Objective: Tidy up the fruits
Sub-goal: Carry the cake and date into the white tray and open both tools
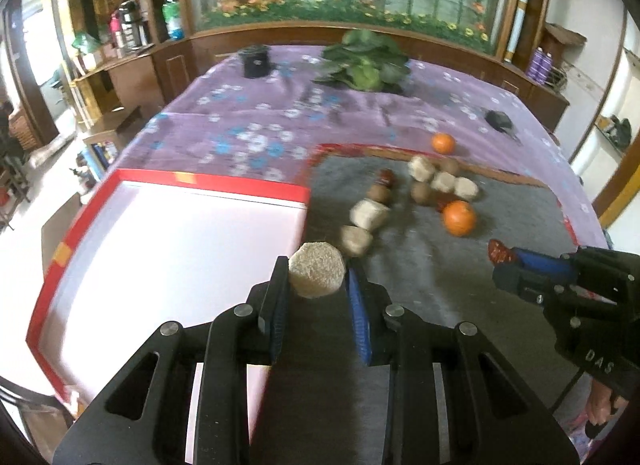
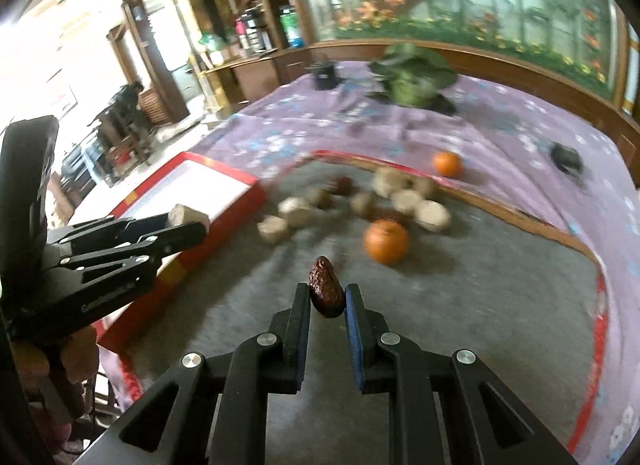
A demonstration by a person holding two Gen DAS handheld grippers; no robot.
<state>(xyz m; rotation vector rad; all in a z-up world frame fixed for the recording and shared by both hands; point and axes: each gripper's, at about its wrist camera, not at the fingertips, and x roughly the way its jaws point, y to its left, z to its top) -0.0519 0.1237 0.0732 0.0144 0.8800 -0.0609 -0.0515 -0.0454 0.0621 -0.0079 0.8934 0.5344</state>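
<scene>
Your surface point(image 1: 248, 121) wears a purple floral cloth, with a grey felt mat point(image 1: 432, 277) edged in red and brown laid on its near right part and a red-rimmed white shallow box point(image 1: 176, 249) just left of the mat, its right wall against the mat's edge. Your left tool point(image 1: 318, 279) is clamped on a pale beige, coarse-grained puck-shaped piece point(image 1: 317, 270), held above the box's near right corner. Your right tool point(image 2: 327, 297) is clamped on a wrinkled dark red date point(image 2: 326, 287), held over the near middle of the mat. Farther along the mat lies a blurred cluster of more beige blocks point(image 1: 370, 215) and small brown round fruits point(image 1: 380, 193), with a bright orange tangerine point(image 1: 459, 218) at its right. A second orange tangerine point(image 1: 443, 143) sits on the cloth just beyond the mat's far edge. At the far end stand a leafy green plant point(image 1: 366, 63) and a black cylindrical container point(image 1: 256, 61).
</scene>
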